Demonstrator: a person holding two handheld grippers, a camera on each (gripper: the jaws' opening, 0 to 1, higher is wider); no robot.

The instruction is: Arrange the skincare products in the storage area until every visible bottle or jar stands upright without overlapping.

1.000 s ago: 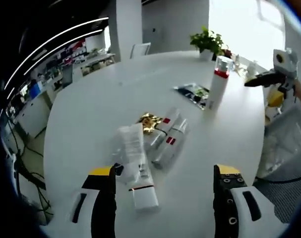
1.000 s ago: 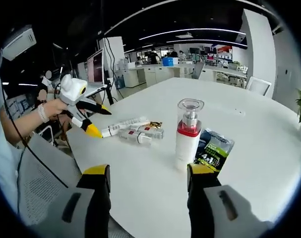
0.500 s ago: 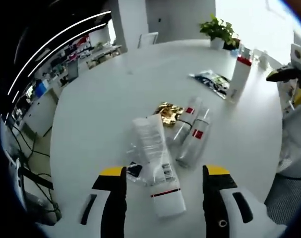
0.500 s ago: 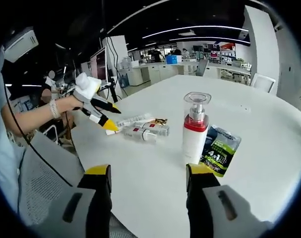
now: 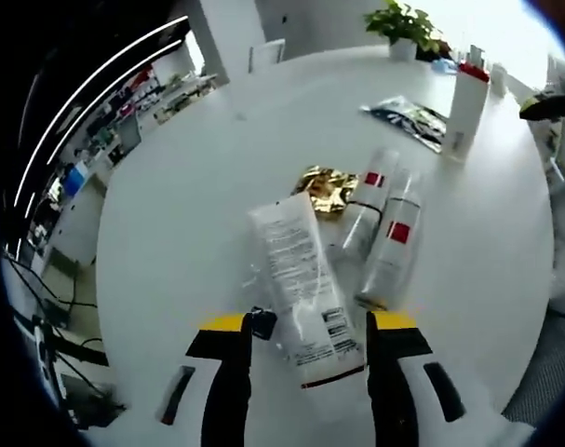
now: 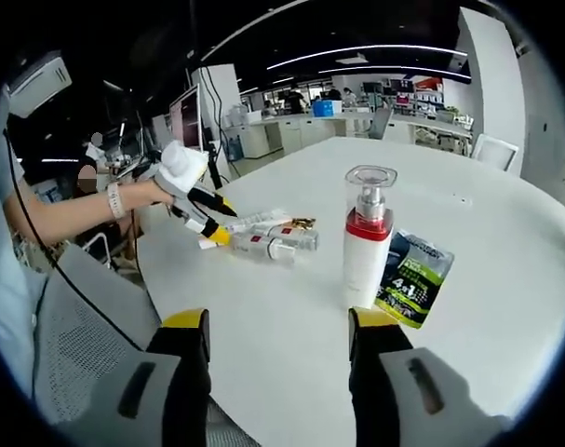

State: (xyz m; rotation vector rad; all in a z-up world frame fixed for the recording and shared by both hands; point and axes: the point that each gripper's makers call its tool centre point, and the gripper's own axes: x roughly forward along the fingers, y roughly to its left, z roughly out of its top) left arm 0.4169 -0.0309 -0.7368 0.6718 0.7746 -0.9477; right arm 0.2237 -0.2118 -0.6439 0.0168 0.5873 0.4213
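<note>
Skincare tube (image 5: 302,284) lies flat near the table (image 5: 189,177) edge between the open jaws of the left gripper (image 5: 302,328), probably for standing it upright, while the right gripper (image 6: 275,322) waits open near the upright pump bottle (image 6: 367,244).

My left gripper (image 5: 301,372) has black jaws capped with yellow tips on pale grey slotted bodies; my right gripper (image 6: 277,368) matches it; a light blue sleeve (image 6: 3,270) and a pale wristband (image 6: 114,200) show.
</note>
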